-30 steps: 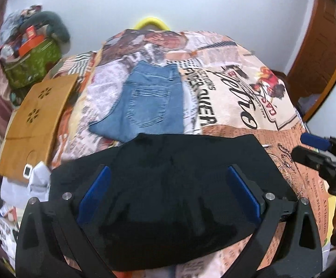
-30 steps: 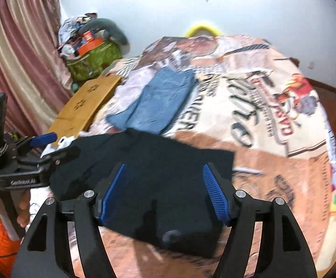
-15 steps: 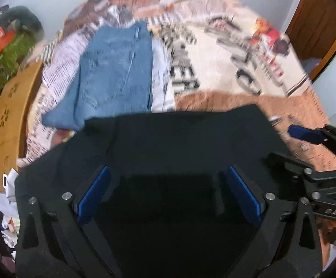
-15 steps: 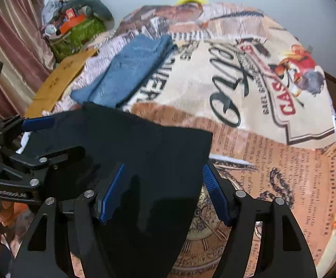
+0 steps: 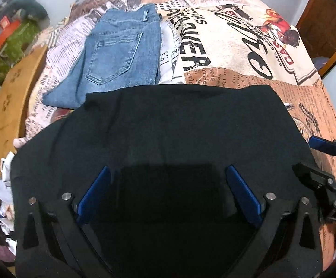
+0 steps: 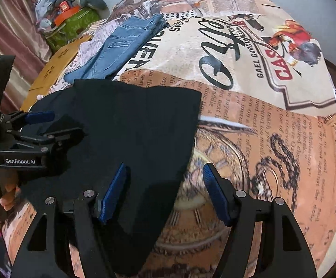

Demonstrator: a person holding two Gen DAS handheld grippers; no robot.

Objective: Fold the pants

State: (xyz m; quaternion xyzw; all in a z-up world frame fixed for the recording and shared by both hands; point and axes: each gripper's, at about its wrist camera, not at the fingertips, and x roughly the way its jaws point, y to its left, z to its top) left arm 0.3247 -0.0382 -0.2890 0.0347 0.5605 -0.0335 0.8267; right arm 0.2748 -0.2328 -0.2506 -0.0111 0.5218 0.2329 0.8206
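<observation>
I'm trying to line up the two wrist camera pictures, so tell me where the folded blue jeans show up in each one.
Left wrist view: the folded blue jeans lie upper left of centre, just beyond the far edge of the black pants.
Right wrist view: the jeans sit upper left, angled, past the far left corner of the black pants.
Shared landmark: the wooden board left of the jeans in both.

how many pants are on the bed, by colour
black pants: 1
blue jeans: 1
total: 2
</observation>
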